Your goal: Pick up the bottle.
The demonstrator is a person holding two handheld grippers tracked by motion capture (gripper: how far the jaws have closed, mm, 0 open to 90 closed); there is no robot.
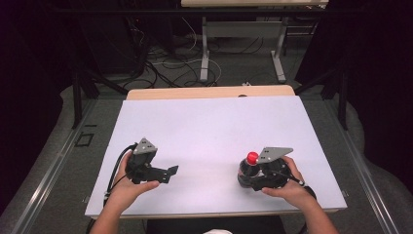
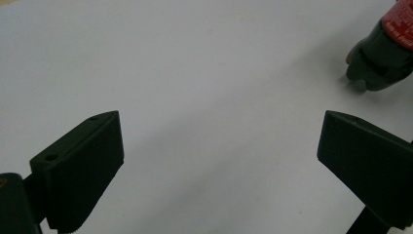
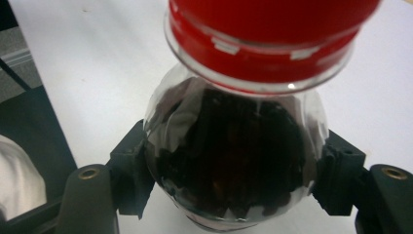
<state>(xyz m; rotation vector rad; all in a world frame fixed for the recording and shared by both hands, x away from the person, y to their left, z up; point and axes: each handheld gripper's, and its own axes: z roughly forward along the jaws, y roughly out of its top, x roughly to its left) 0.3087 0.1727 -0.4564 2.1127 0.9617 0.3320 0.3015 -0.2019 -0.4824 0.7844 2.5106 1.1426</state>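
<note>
R gripper (image 1: pixel 253 179) clamped on dark bottle (image 1: pixel 247 171) w/ red cap (image 1: pixel 252 157), near worktop (image 1: pixel 204 122) front-right corner. L gripper (image 2: pixel 219 165) jaws wide, nothing between, near front-left edge.

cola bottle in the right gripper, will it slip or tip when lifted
The cola bottle looks full of dark liquid, so probably heavy for its size. Its rounded clear plastic may slip between the right gripper pads. Held low, it might tilt.

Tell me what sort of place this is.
Probably a lab recording station: a white-covered table ringed by black curtains, loose cables on the floor behind, and a cola bottle as prop.
</note>
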